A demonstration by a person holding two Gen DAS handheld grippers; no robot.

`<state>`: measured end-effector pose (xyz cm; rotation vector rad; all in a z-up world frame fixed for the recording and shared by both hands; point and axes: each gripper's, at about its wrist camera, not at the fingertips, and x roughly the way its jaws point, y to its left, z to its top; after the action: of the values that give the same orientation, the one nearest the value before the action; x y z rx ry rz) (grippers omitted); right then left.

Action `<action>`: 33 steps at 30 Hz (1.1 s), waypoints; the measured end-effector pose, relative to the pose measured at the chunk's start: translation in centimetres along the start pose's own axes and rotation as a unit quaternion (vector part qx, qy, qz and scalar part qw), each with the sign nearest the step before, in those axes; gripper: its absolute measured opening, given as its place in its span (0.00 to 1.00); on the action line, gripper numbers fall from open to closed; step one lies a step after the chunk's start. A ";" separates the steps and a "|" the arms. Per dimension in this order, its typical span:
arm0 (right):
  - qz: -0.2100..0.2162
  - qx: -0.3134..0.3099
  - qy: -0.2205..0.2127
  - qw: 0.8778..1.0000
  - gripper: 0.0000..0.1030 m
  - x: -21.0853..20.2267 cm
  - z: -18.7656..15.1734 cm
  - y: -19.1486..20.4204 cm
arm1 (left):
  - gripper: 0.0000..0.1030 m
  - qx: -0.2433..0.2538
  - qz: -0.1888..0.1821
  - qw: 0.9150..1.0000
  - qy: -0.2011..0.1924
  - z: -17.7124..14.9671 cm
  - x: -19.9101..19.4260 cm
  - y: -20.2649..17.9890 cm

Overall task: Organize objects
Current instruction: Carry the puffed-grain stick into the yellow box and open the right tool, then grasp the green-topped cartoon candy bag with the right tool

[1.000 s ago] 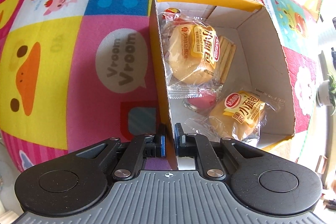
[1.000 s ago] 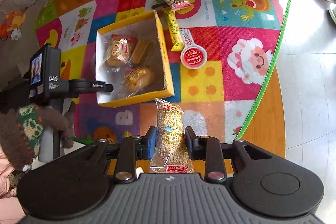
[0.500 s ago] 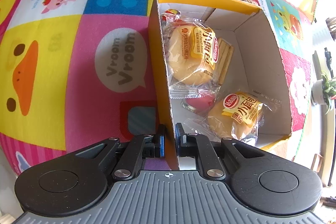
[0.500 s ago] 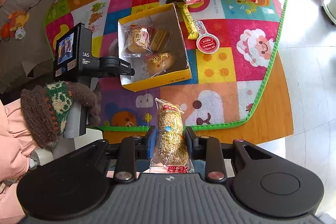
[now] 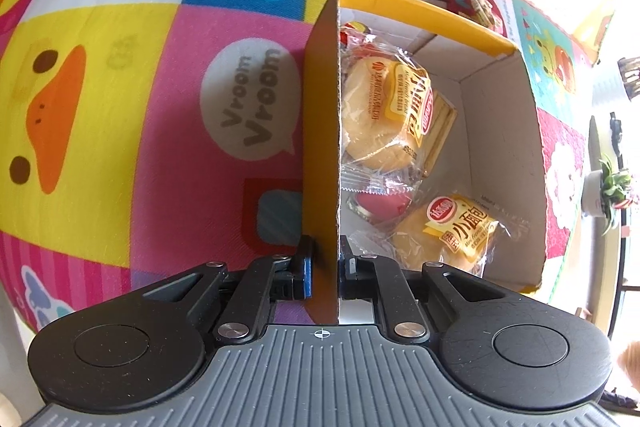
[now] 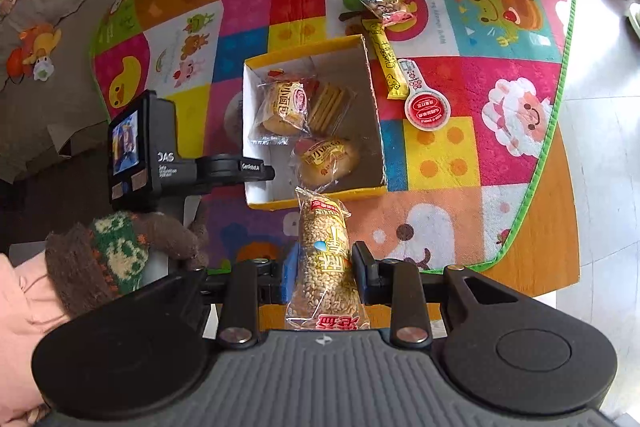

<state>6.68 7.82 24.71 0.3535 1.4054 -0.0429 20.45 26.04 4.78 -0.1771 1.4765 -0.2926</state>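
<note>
Grain-filled snack pouch [image 6: 326, 259], light, crinkly and crushable, sits clamped mid-length in the right gripper [image 6: 322, 265] just short of the yellow box [image 6: 372, 193]; the left gripper [image 5: 325, 267] pinches the box's thin cardboard wall.

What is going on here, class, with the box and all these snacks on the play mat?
A person is tidying snacks into a yellow cardboard box on a colourful play mat. The left gripper is clamped on the box's side wall, steadying it. The right gripper grips a long packet of puffed grain above the mat, near the box. Two wrapped buns and some crackers are already inside. A yellow stick packet and a round red-lidded cup lie outside.
</note>
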 end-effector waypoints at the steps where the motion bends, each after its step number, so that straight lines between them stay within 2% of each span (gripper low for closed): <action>1: 0.001 0.005 -0.005 1.000 0.27 0.3 0.8 0.1 | 0.13 0.000 0.000 1.000 0.000 0.0 0.0 0.1; 3: 0.005 0.012 -0.023 1.000 0.27 0.5 2.7 0.4 | 0.13 0.000 0.000 1.000 0.000 -0.1 0.0 0.1; 6: 0.007 0.013 -0.080 0.997 0.28 -0.1 5.3 1.4 | 0.13 -0.002 0.001 1.000 0.000 -0.1 0.1 0.0; 8: 0.014 0.017 -0.095 0.995 0.31 -0.2 6.6 1.8 | 0.13 -0.006 -0.001 1.000 0.001 -0.1 0.1 0.2; 10: 0.031 0.021 -0.093 0.995 0.41 -0.2 7.1 1.7 | 0.13 -0.011 -0.005 1.000 0.001 -0.2 0.0 0.5; 14: 0.018 0.006 -0.081 0.997 0.42 0.3 6.5 0.6 | 0.13 -0.019 -0.003 1.000 0.001 -0.1 0.1 0.5; 20: -0.024 0.043 -0.042 0.998 0.42 2.5 5.3 -5.4 | 0.13 -0.047 0.013 0.999 0.002 0.0 0.1 0.3; 23: -0.042 0.041 -0.030 0.998 0.42 3.5 5.7 -8.0 | 0.13 -0.060 0.021 0.998 0.005 0.2 0.2 0.2; 26: -0.048 0.027 -0.022 0.998 0.45 4.9 7.4 -9.8 | 0.13 -0.079 0.029 0.996 0.011 0.4 0.2 0.2; 28: -0.045 0.014 -0.020 0.999 0.53 6.1 9.2 -10.6 | 0.12 -0.086 0.035 0.996 0.014 0.6 0.3 0.1; 32: -0.021 -0.028 -0.019 0.999 0.58 9.0 14.1 -10.9 | 0.11 -0.078 0.054 0.995 0.021 0.8 0.3 -0.4; 33: -0.016 -0.045 -0.020 0.999 0.62 9.9 15.5 -10.8 | 0.11 -0.075 0.061 0.995 0.022 0.9 0.2 -0.6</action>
<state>20.62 -4.79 14.71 0.2550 1.3686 -0.0125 21.32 25.30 4.83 -0.2013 1.5472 -0.0872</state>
